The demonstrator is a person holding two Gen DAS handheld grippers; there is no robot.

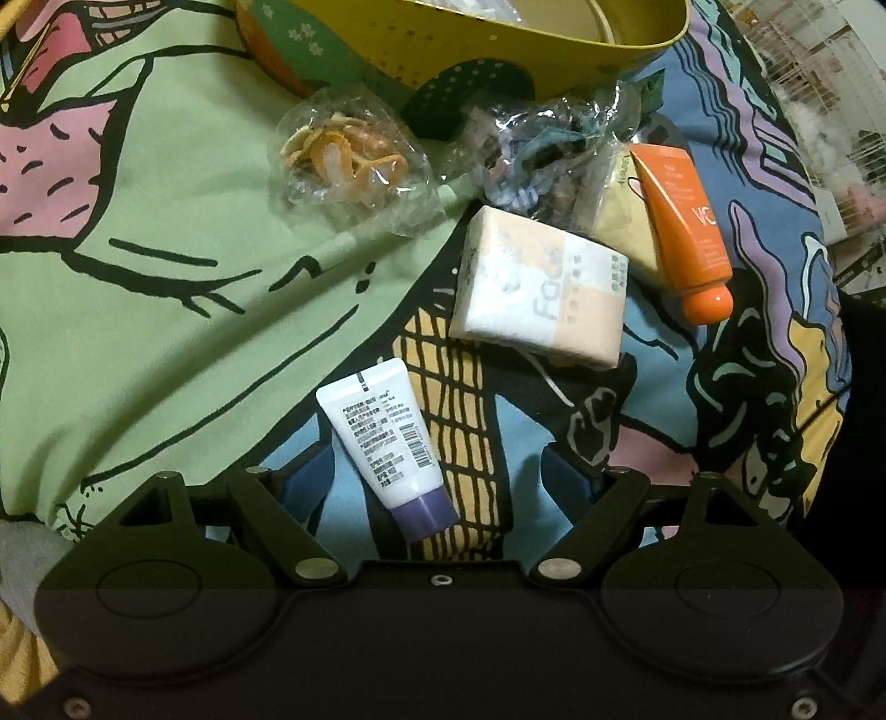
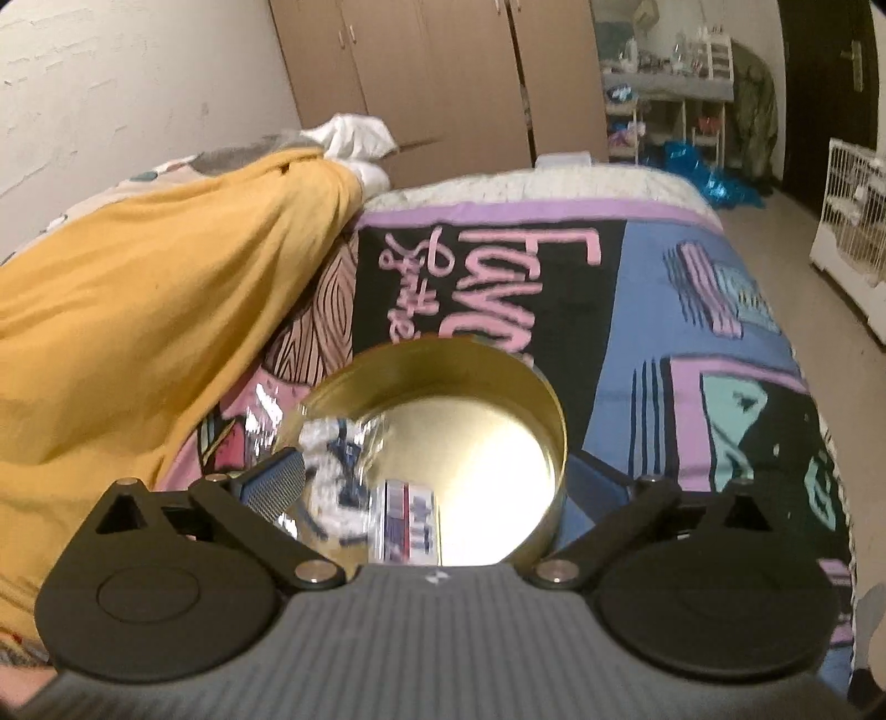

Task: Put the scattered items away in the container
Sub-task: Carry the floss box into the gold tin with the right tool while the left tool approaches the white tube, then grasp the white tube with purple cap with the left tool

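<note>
1. I judge I am in the drop step: my right tongs [image 2: 443, 487] stand wide apart over the round gold tin [image 2: 554, 421] on the bed [image 2: 692, 310], and a crinkled clear packet [image 2: 338, 448] sits blurred at the tin's near rim, not pinched by either finger.
2. My left tongs [image 1: 432, 476] are also apart, hanging steeply over a white tube with a purple cap [image 1: 387, 443] that lies on the bedspread [image 1: 166, 277] between the fingers. I see no pad pressing on it.
3. Still scattered on the bedspread: a tissue pack [image 1: 537, 288], an orange tube [image 1: 686, 232], a clear bag of orange rings [image 1: 343, 155] and another crumpled clear bag [image 1: 542, 144] just below the tin's yellow wall [image 1: 443, 50].
4. Next, I would lower the left tongs to straddle the white tube across its width, close, then carry it to the tin.
5. Hard to read: the packet in the tin is motion-blurred, a small striped box [image 2: 410, 509] there is half hidden by my gripper body, and the left view cuts off most of the tin.
</note>
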